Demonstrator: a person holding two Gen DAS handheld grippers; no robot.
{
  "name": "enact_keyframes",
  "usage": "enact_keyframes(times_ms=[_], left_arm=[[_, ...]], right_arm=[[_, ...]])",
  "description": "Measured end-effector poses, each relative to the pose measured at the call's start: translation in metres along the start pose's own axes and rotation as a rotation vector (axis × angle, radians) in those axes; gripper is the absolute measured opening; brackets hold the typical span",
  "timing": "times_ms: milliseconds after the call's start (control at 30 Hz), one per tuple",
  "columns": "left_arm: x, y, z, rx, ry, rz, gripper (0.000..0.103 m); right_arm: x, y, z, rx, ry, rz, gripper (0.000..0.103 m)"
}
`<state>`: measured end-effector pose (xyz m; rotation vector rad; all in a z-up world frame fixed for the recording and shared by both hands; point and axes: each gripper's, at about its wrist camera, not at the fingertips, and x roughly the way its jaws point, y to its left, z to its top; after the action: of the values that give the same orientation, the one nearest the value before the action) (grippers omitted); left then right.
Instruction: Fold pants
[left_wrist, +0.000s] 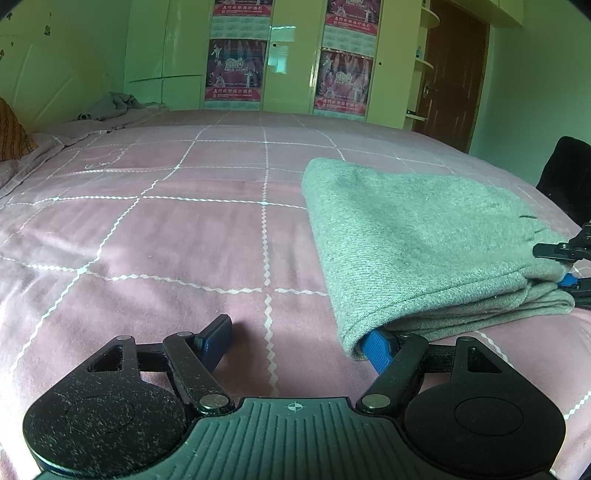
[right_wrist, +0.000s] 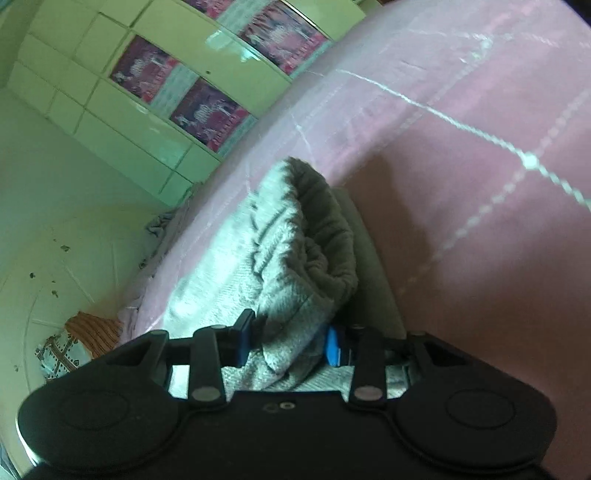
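Blue pads mark the left gripper (left_wrist: 301, 341), low in the left wrist view, and its jaws stand wide apart: one finger lies bare on the bedspread (left_wrist: 147, 229), the other has its pad tucked under the near corner of the pants (left_wrist: 417, 236). It grips nothing that I can see.

From there the grey pants spread up and to the right of that frame as a flat, layered bundle, several thicknesses showing along the near edge. At the right edge of the same view the right gripper (left_wrist: 561, 266) meets the far end of the bundle, one dark finger above the cloth and a blue one below.

In the right wrist view, the right gripper (right_wrist: 286, 341) has bunched cloth sitting between its two pads, but a gap shows on either side, so I cannot tell whether it pinches or merely straddles. The pants (right_wrist: 295, 240) rise ahead of it as a rumpled hump on the pink cover.

Judging by the stacked layers, the pants look folded over at least once already. The pile is compact in one view yet lumpy in the other, so I would guess a last fold or some smoothing is left.

Beyond stand the green wardrobe (left_wrist: 295, 74) with posters, and a brown door (left_wrist: 454, 81) at upper right.
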<state>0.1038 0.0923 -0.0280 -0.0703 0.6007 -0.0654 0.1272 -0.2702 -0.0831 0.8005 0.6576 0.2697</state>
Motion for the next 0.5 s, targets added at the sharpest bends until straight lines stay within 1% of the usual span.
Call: enact_keyframes(times_ms=[200, 300, 400, 500], left_arm=[[0.004, 0.005, 0.001, -0.017, 0.014, -0.009, 0.074], [0.003, 0.005, 0.001, -0.012, 0.022, -0.007, 0.074], [0.000, 0.004, 0.001, -0.007, 0.036, 0.000, 0.074], [-0.010, 0.003, 0.004, 0.000, 0.066, 0.011, 0.074]], right_arm=[[0.000, 0.006, -0.003, -0.036, 0.005, -0.021, 0.037], [-0.001, 0.011, -0.006, -0.079, -0.002, -0.042, 0.037], [0.000, 0.020, -0.007, -0.097, -0.012, -0.060, 0.040], [-0.002, 0.022, -0.007, -0.097, -0.012, -0.059, 0.046]])
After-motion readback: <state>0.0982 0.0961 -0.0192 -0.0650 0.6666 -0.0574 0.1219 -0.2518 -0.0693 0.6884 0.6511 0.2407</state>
